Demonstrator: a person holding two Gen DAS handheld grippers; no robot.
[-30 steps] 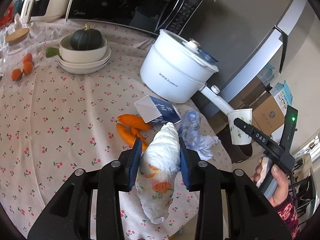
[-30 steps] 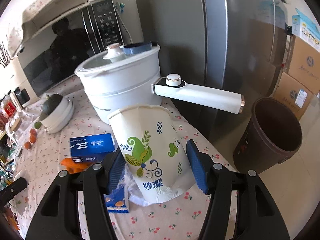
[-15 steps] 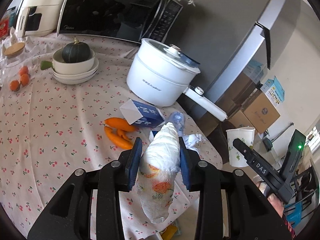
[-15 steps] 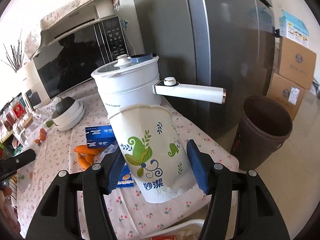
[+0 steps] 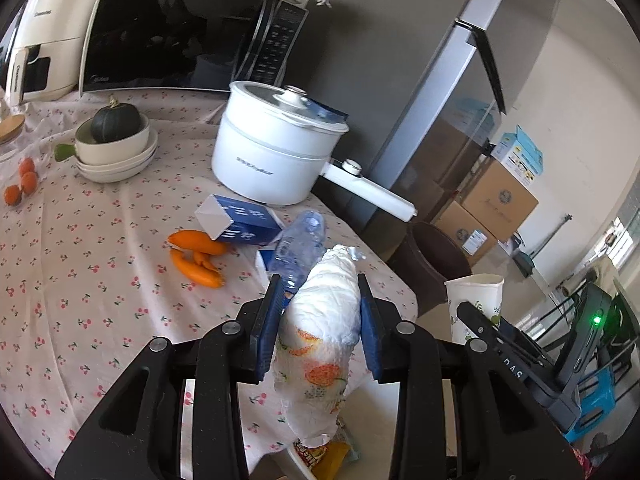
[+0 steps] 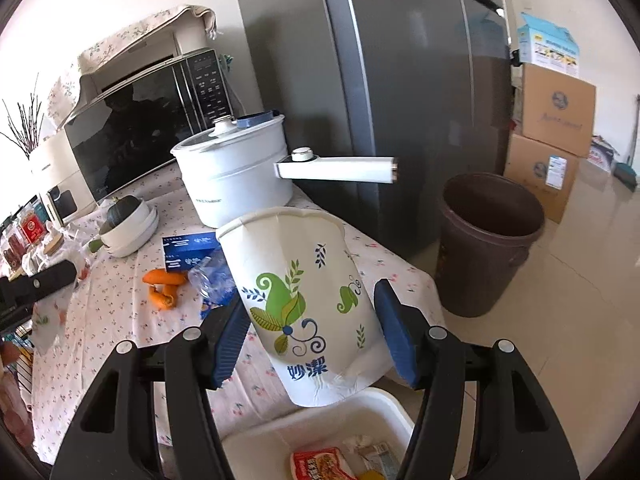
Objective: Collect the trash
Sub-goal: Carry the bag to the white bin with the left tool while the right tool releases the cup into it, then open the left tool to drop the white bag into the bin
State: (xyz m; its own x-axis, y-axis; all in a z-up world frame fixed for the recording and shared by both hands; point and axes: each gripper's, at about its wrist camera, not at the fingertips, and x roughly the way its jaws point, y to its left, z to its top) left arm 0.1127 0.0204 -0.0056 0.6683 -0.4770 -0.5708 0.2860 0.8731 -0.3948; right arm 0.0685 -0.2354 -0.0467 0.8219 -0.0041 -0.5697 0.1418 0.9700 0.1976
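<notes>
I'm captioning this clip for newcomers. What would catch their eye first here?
The leaf-printed paper cup clamped in the right gripper, over a white bin holding wrappers. Next, the crumpled printed tissue pinched in the left gripper above the cherry-print tablecloth. Behind stands a white electric pot.

left gripper (image 5: 320, 322): black frame | blue ribbed pads | silver screws | right gripper (image 6: 312, 328): same

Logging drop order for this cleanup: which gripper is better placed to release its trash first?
Right. Its paper cup hangs directly above the white bin; the left gripper's wadded tissue is mostly over the tablecloth.
</notes>
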